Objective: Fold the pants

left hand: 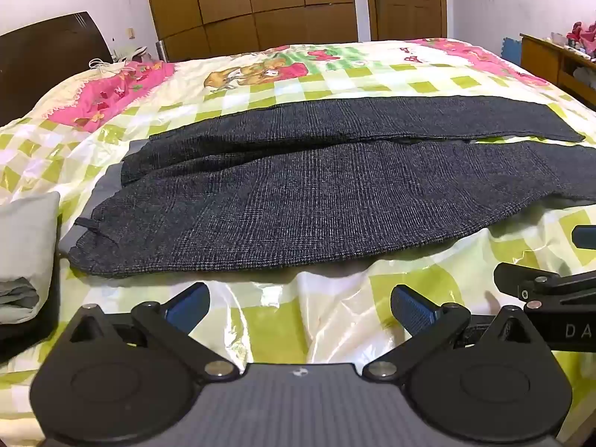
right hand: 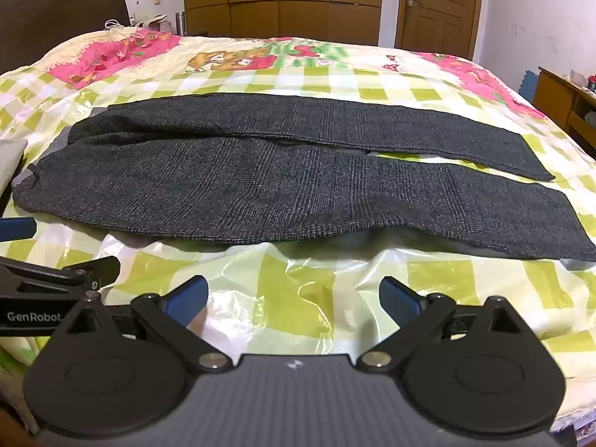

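Just pants (left hand: 316,201) flat, both tools wide.

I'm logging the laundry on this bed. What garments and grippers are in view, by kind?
Dark checked pants, spread flat on the bed: 1
Folded grey garment beside the waistband: 1
Grippers, jaws open and empty: 2, the left gripper and the right gripper
Total: 4

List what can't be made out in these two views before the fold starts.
- Pants: in the left wrist view the near leg's hem runs off the right edge.
- Grey folded cloth: the left edge cuts it off in both views.
- Bed cover under the pants: hidden by them.
- Items on the wooden shelf: too small and cut off at the right edge.
- Left tool and right tool: open, empty.
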Motion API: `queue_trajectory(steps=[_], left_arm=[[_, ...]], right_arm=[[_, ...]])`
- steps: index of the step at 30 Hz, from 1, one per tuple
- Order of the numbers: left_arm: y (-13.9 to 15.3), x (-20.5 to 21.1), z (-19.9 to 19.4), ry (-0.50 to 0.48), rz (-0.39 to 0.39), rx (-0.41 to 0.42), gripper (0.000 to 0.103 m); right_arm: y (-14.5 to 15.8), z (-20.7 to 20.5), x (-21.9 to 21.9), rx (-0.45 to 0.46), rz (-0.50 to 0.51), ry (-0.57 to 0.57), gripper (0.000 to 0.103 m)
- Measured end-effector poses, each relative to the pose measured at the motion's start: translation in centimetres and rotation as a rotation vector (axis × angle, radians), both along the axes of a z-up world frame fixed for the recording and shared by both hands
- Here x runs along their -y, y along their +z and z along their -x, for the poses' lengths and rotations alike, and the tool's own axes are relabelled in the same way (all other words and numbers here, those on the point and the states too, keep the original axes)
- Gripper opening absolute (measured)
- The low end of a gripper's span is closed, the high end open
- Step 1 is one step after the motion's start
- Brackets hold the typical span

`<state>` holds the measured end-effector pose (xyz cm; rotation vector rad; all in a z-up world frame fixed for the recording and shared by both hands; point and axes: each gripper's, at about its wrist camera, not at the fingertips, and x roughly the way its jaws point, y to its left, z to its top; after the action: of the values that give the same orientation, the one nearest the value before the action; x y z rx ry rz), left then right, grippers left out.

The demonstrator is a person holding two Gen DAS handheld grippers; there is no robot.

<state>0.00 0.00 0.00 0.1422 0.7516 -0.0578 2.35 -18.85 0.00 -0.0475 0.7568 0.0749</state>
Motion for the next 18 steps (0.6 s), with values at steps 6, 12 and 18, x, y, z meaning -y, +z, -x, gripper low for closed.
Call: queue_trajectory(steps=[6, 12, 18], left_arm=[[0.0, 0.0, 0.1, -0.002, 0.000, -0.002, 0.103], [-0.9, 0.2, 0.3, -0.004, -0.001, 0.001, 0.103], [-0.5, 0.2, 0.1, -0.007, 0.005, -0.013, 0.103]], right_arm=[[0.0, -0.1, 0.1, -0.001, -0.001, -0.002, 0.097], [0.4, 0.1, 0.0, -0.002, 0.008, 0.001, 0.097], [-0.2, -0.1, 0.2, -0.001, 0.009, 0.001, 0.096]])
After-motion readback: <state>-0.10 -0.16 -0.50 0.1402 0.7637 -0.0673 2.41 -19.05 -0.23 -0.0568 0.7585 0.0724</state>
